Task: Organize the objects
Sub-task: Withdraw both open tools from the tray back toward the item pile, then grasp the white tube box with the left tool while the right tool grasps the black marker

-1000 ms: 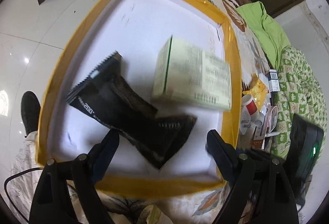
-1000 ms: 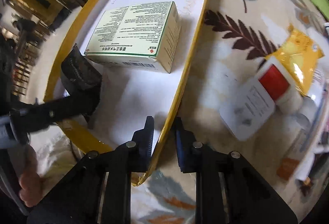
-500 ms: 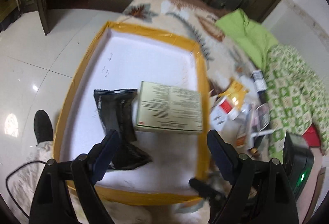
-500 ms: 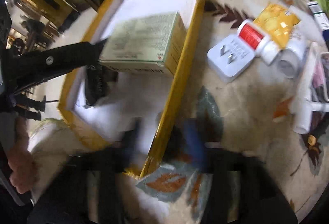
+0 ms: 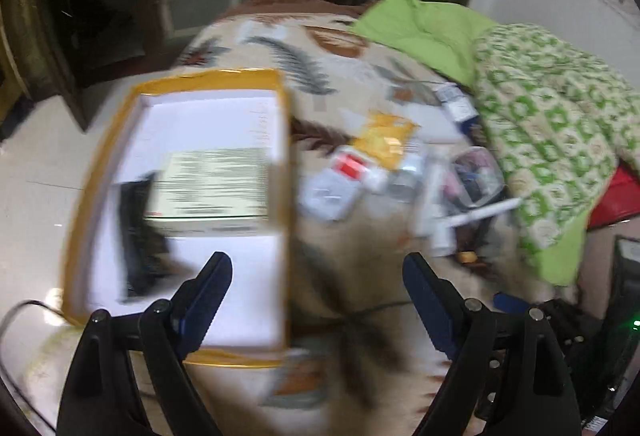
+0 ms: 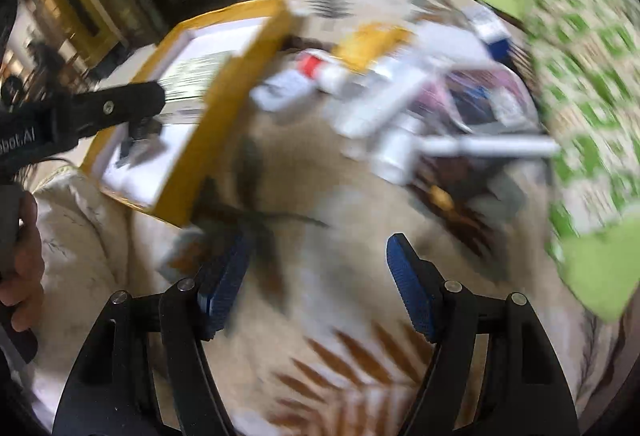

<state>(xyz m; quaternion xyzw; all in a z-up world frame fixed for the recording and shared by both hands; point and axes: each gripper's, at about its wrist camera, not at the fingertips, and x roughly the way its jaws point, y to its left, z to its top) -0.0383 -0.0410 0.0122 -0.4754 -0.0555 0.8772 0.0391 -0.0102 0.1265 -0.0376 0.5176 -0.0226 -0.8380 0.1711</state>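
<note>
A white tray with a yellow taped rim (image 5: 284, 140) lies on the leaf-patterned blanket, left of centre. Inside it are a green-and-white medicine box (image 5: 216, 180) and a black pouch (image 5: 138, 236). My left gripper (image 5: 316, 264) is open and empty, hovering over the tray's right rim and the blanket. My right gripper (image 6: 318, 240) is open too, with only blanket between its blue pads (image 6: 408, 276). The tray (image 6: 224, 76) lies up and left of it. Beyond it lies a pile: a white plug adapter (image 6: 284, 90), a red-capped bottle (image 6: 320, 70), a yellow packet (image 6: 372, 40) and a white pen (image 6: 492, 146).
A green patterned quilt (image 5: 552, 124) and a plain green cloth (image 5: 424, 24) bound the pile on the right. A clear bag (image 5: 476, 172) sits in the pile. Tiled floor (image 5: 36, 156) drops away left of the tray. A hand (image 6: 24, 268) shows at the left edge. Both views are motion-blurred.
My right gripper was shut at the tray's near rim; it has let go, opened wide and swung right toward the pile. The left gripper pulled back from the tray and swung right, still open.
</note>
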